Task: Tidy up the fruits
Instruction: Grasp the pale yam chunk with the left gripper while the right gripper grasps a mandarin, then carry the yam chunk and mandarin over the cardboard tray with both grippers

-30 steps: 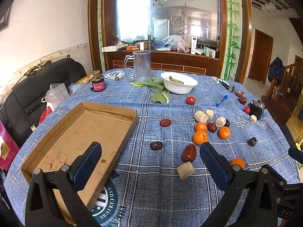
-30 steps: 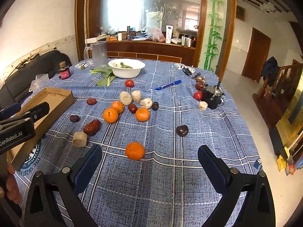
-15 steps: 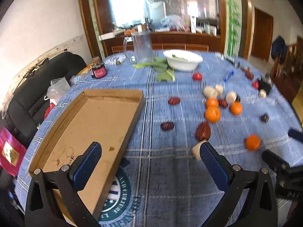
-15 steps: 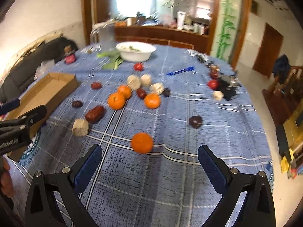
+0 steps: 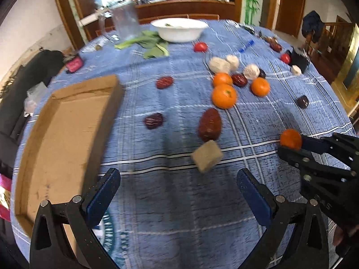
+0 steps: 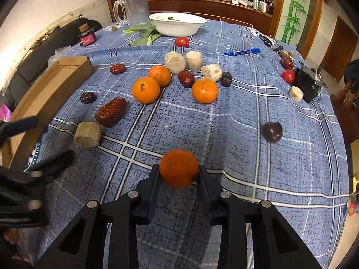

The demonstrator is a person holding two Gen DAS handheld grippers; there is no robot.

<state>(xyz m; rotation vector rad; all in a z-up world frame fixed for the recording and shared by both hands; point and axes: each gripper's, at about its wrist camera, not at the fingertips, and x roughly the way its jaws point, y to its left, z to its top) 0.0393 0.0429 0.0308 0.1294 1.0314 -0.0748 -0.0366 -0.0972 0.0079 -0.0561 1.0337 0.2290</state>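
A small orange [image 6: 178, 167] is pinched between the two fingers of the right tool [image 6: 178, 180], low over the near middle of the bench [image 6: 280, 157], which is covered by a blue checked cloth; in the left wrist view the same orange [image 5: 290, 139] is seen at the tip of the right tool [image 5: 294, 149] at the right edge. The left tool [image 5: 178, 198] is held with its fingers spread wide and nothing between them, above the near part of the bench [image 5: 157, 213]. Just beyond it a tan cube [image 5: 207, 155] is seen, with a large red date [image 5: 209, 124] touching it on the far side. An open cardboard tray [image 5: 56, 134] lies at the left, with no fruit visible inside. Farther across the cloth, three oranges [image 6: 145, 90] are grouped with smaller red dates [image 6: 186, 78] and pale cut chunks [image 6: 175, 62]. A dark chestnut-like piece [image 6: 272, 131] lies apart at the right. At the far end a white bowl [image 6: 177, 24], green leaves [image 6: 143, 34], a clear jug [image 6: 135, 9] and a tomato [image 6: 181, 42] are seen, and a blue pen [image 6: 242, 51] at the far right.
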